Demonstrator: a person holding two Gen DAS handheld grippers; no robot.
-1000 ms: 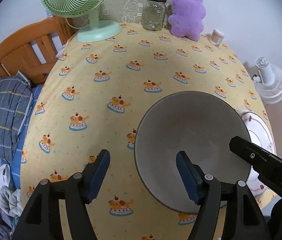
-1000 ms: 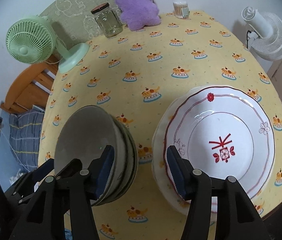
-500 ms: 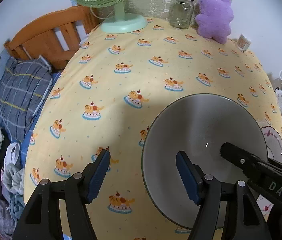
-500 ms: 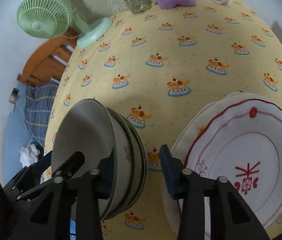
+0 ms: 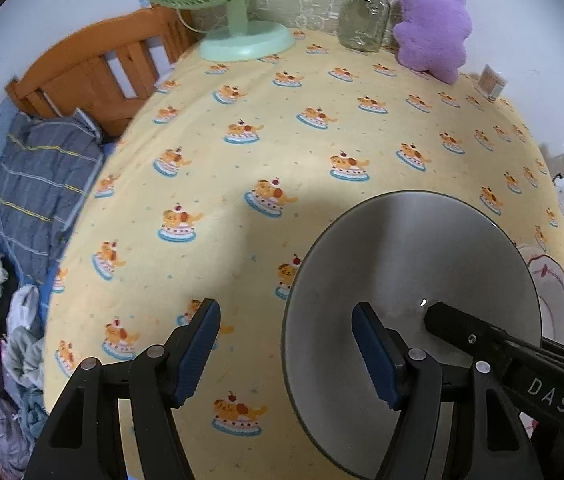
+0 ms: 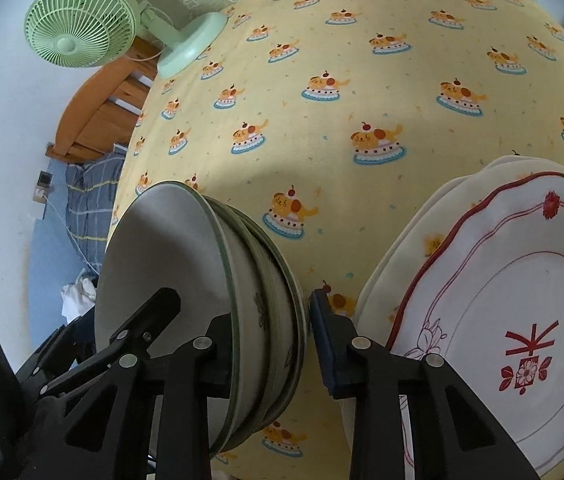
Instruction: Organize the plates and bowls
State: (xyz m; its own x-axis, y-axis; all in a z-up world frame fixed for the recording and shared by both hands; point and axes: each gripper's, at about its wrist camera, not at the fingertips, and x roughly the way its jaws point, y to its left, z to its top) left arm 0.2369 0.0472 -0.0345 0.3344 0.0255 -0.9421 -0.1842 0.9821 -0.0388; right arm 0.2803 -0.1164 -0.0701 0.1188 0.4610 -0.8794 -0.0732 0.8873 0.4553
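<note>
Nearest, the rim of the stacked bowls (image 6: 258, 312), at least three nested, is straddled by the right gripper (image 6: 278, 344); its jaws have just been closing and are narrowed onto the wall. The left gripper (image 5: 286, 352) is held half open over one side of the rim. Beside the bowls, about three plates (image 6: 522, 320) are piled. Farther off, one green fan (image 5: 238, 12), one jar (image 5: 364, 16) and one purple plush (image 5: 434, 28) are seen on the tablecloth (image 5: 282, 140).

Right tool (image 6: 270, 344) straddles the rim of the stacked bowls (image 6: 250, 304): left finger inside the top bowl, right finger (image 6: 324, 344) outside the stack wall. Jaws have just been closing on the rim. Plates (image 6: 502, 300) sit stacked just right of the bowls on the desk (image 6: 362, 80). Green fan (image 6: 82, 20) at far left.
</note>
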